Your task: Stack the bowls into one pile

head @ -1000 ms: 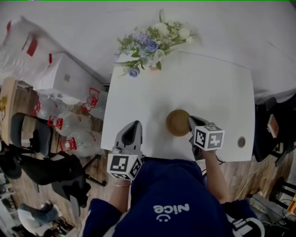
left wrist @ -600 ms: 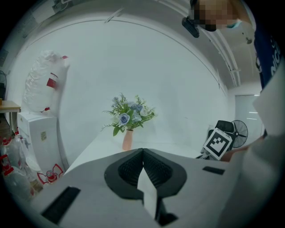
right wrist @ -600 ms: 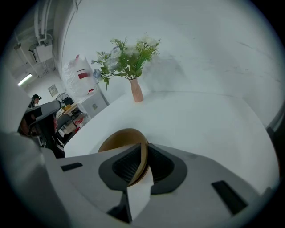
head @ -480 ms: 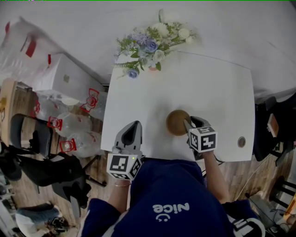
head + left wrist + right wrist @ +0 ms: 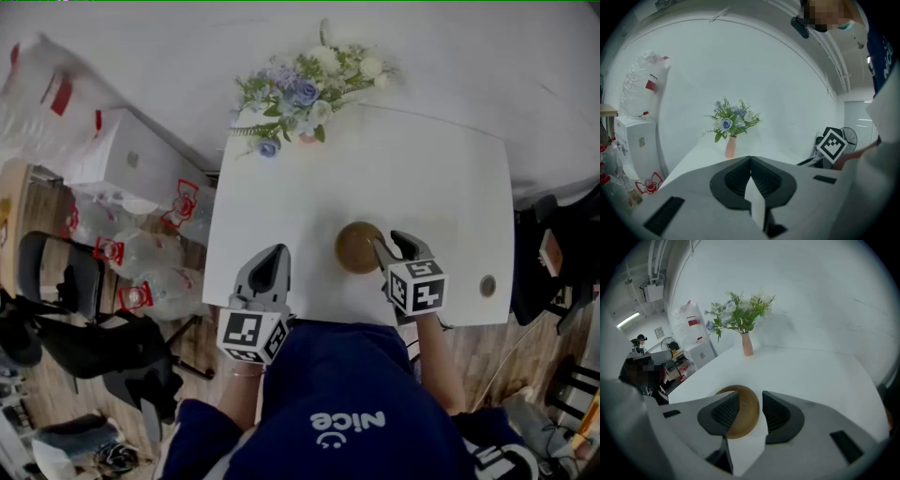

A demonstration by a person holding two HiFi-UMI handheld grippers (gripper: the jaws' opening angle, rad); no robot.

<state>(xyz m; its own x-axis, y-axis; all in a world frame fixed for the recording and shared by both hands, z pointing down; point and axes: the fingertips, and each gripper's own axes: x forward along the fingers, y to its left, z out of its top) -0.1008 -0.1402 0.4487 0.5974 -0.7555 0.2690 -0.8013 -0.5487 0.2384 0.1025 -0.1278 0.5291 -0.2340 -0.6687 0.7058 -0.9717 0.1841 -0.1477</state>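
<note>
Wooden bowl [image 5: 359,247] rests on the bench [image 5: 431,169], its edge between the right gripper's [image 5: 390,243] opening jaws, while the left gripper [image 5: 274,253] is closed and empty.

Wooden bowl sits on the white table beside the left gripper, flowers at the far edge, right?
No: the wooden bowl sits beside the right gripper, whose jaws are opening with its rim between them, as the head view shows; table and flowers are right.

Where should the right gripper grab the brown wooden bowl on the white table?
Pinch the rim on the side nearest the right gripper, one finger inside and one outside the brown wooden bowl. It sits upright, mouth up, with its thin wall exposed. The fingers are opening, with that rim between them.
</note>
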